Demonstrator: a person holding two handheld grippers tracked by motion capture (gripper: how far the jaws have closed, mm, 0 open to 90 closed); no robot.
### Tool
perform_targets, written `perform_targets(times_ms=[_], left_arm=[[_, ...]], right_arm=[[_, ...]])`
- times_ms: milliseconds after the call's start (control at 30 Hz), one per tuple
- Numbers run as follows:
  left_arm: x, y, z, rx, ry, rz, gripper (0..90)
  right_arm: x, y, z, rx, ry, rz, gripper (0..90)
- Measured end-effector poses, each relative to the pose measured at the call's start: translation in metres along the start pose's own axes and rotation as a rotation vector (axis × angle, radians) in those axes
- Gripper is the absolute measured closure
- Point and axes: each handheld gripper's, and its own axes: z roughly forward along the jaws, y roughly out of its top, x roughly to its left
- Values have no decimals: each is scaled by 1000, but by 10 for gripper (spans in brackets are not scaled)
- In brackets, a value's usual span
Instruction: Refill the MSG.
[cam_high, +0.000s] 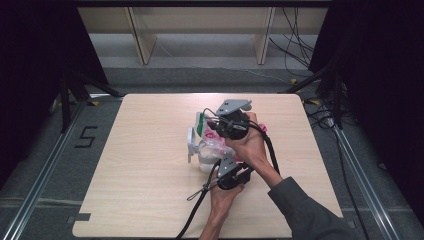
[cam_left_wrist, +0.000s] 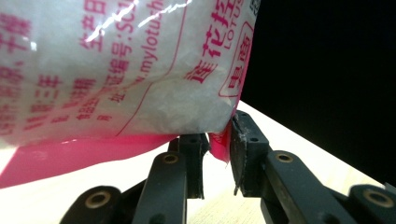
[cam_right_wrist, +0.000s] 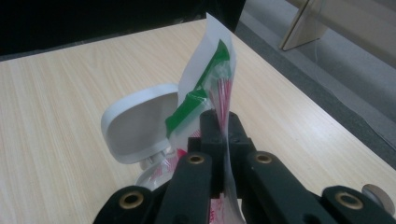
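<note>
Bag (cam_high: 212, 145), clear plastic with pink print and full of white powder or grains, stands near the middle of the table (cam_high: 140, 170), a little toward its right edge and well apart from every corner. Its top, a white flap with a green strip, rises at the far side. Right gripper (cam_high: 216, 125), held from above by the right hand (cam_high: 250, 142), has its jaws pressed together on the thin top film of the bag; in the right gripper view the film (cam_right_wrist: 224, 100) runs up between the two black jaws with no gap showing. Left gripper (cam_left_wrist: 217, 154) comes in from the near edge, carried by the left hand (cam_high: 222, 195), and its jaws clamp a lower corner of the bag (cam_left_wrist: 116, 65): the pink seam at that corner sits pinched between the pads, with the bulk of the bag bulging above them and just clear of the tabletop. White lid (cam_right_wrist: 137, 123), rounded and standing on edge, is just beside the bag on its left side, touching or nearly touching it. Black cables trail from both grippers toward the near edge.
</note>
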Motion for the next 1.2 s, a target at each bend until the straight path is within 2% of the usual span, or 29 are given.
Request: perform_targets(times_ms=[67, 100, 167, 200, 233, 267, 333, 467, 567, 633, 667, 733, 833, 933, 967, 1000, 1067, 1133, 1200], left_arm=[[0, 1, 0, -3, 1, 4, 754], [0, 1, 0, -4, 2, 8, 754], [1, 1, 0, -2, -1, 12, 754], [1, 1, 0, -3, -3, 10, 754], [1, 1, 0, -6, -1, 10, 754], [1, 1, 0, -6, -1, 11, 754], [2, 2, -1, -8, 0, 13, 755], [2, 1, 0, -17, -5, 6, 755], [2, 2, 0, -17, -6, 3, 755], [2, 2, -1, -10, 4, 4, 755], [2, 2, 0, -18, -6, 5, 755], [2, 2, 0, -15, -5, 8, 755], [2, 1, 0, -13, -3, 10, 755], [2, 2, -1, -11, 0, 15, 755], [2, 1, -1, -9, -1, 16, 755], [2, 1, 0, -11, -1, 15, 755], [1, 2, -1, -1, 12, 17, 755], [2, 1, 0, -13, -4, 13, 755], [1, 1, 0, -16, 0, 12, 755]], right_arm=[[1, 1, 0, 10, -1, 2, 900], [1, 1, 0, 1, -7, 19, 900], [-2, 1, 1, -15, -15, -11, 900], [0, 2, 1, 2, 2, 6, 900], [0, 1, 2, 2, 1, -6, 900], [1, 2, 1, 12, -8, 11, 900], [0, 2, 1, -4, -6, 3, 900], [2, 3, 2, 17, 0, 17, 900], [0, 4, 1, 3, 2, 2, 900], [1, 4, 3, 8, -5, 11, 900], [2, 4, 2, 11, -5, 21, 900], [0, 4, 1, 6, 1, 8, 900], [2, 3, 2, 11, 2, 15, 900], [-1, 4, 1, -4, 1, -1, 900], [0, 3, 0, -2, 1, 17, 900], [-1, 3, 0, 5, 7, 4, 900], [1, 3, 0, 4, -3, 14, 900], [-1, 4, 0, -3, -1, 0, 900], [1, 3, 1, 4, -7, 18, 900]])
